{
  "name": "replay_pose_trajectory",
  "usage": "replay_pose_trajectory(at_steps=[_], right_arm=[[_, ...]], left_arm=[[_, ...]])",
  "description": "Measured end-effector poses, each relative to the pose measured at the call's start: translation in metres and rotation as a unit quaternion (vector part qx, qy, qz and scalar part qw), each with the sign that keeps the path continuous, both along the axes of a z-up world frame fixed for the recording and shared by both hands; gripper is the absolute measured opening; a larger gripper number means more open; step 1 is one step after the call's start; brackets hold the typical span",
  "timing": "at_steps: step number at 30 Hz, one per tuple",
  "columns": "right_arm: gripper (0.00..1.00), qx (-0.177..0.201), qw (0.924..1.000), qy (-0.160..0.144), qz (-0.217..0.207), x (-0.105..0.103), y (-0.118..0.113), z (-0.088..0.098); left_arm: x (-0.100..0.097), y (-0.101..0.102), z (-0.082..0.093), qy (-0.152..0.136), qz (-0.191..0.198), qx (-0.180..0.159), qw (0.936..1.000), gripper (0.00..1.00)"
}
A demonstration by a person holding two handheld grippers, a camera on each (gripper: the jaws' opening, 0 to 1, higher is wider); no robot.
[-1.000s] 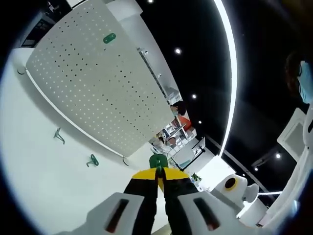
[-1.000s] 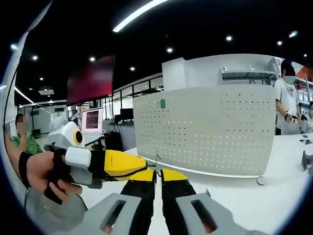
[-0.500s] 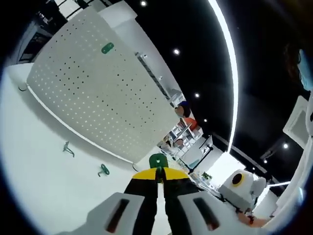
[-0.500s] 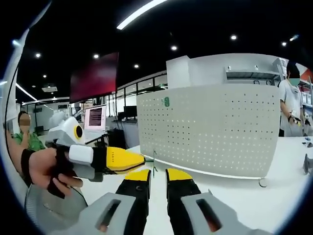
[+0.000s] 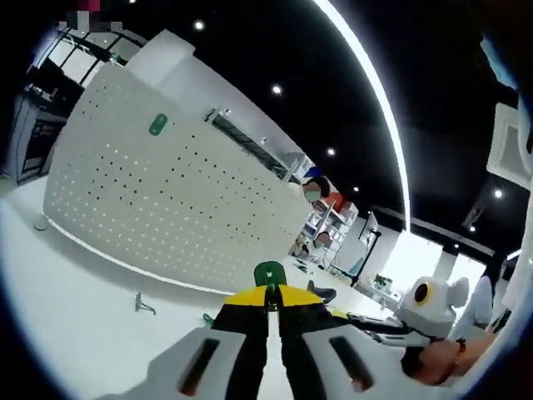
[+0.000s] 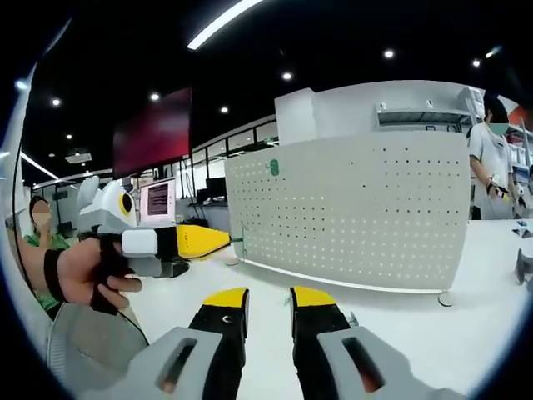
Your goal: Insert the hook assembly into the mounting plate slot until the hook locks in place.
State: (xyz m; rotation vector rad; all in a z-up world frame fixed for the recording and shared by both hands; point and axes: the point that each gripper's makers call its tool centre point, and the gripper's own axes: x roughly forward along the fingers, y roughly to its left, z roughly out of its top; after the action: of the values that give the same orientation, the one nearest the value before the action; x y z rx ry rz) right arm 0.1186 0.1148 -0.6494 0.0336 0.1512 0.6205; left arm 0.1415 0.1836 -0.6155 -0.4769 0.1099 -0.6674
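The left tongs (image 5: 268,307) are pinched narrow on a green hook (image 5: 268,273), whose rounded head stands up just above the yellow tips; gripping it low by the stem leaves the working end free to go into a hole, which looks like the reason for that hold. Ahead of those tongs and off to their left stands the white perforated mounting plate (image 5: 166,208), upright on the white bench (image 5: 67,333), well apart from the held hook, so the insertion is not yet begun. High on the plate sits a green hook already mounted (image 5: 157,126), probably a guide to how the finished piece should sit. Two spare hooks (image 5: 144,305) lie on the bench between the tongs and the plate's foot, within reach for later. The right tongs (image 6: 268,300) stand open and empty, with a clear gap between their yellow tips, low over the bench; they are likely held back so the plate (image 6: 358,217) stays in sight while the left tongs (image 6: 204,241), held in a hand (image 6: 79,271), point toward its near edge.
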Motion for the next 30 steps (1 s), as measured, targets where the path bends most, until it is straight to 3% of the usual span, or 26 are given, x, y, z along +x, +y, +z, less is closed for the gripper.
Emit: replay_pose_trajectory(at_steps=[2,5,7,8,10,11,14,17,18,24,30], right_arm=[[0.26,0.0,1.0,0.002,-0.002,0.0,-0.003,-0.001],[0.28,0.003,1.0,0.003,-0.003,0.0,-0.006,-0.002],[0.28,0.007,1.0,0.005,-0.005,-0.001,-0.01,-0.002],[0.29,0.007,0.9999,0.004,-0.008,-0.001,-0.011,-0.002],[0.32,0.008,0.9999,0.007,-0.012,-0.001,-0.013,-0.002],[0.33,0.009,0.9998,0.008,-0.014,-0.001,-0.014,-0.003],[0.34,0.009,0.9998,0.011,-0.015,-0.002,-0.015,-0.003],[0.37,0.011,0.9997,0.015,-0.014,-0.004,-0.015,-0.005],[0.38,0.011,0.9997,0.017,-0.014,-0.004,-0.014,-0.005],[0.46,0.004,0.9997,0.023,-0.009,-0.008,-0.014,-0.009],[0.64,-0.002,0.9994,0.033,-0.009,-0.01,-0.013,-0.014]], left_arm=[[0.004,0.0,0.001,-0.009,0.004,0.024,0.9996,0.03],[0.008,-0.001,0.005,-0.014,0.003,0.033,0.9994,0.03],[0.013,0.002,0.011,-0.033,0.015,0.047,0.9983,0.03],[0.018,0.009,0.013,-0.057,0.034,0.078,0.9948,0.03],[0.022,0.012,0.013,-0.051,0.044,0.088,0.9938,0.03],[0.026,0.017,0.016,-0.046,0.054,0.077,0.9945,0.03],[0.035,0.026,0.021,-0.067,0.07,0.099,0.9904,0.03],[0.043,0.035,0.021,-0.06,0.091,0.106,0.9884,0.03],[0.046,0.04,0.022,-0.068,0.104,0.123,0.9845,0.03],[0.053,0.045,0.029,-0.085,0.12,0.146,0.9783,0.03],[0.063,0.047,0.036,-0.101,0.139,0.196,0.9653,0.03]])
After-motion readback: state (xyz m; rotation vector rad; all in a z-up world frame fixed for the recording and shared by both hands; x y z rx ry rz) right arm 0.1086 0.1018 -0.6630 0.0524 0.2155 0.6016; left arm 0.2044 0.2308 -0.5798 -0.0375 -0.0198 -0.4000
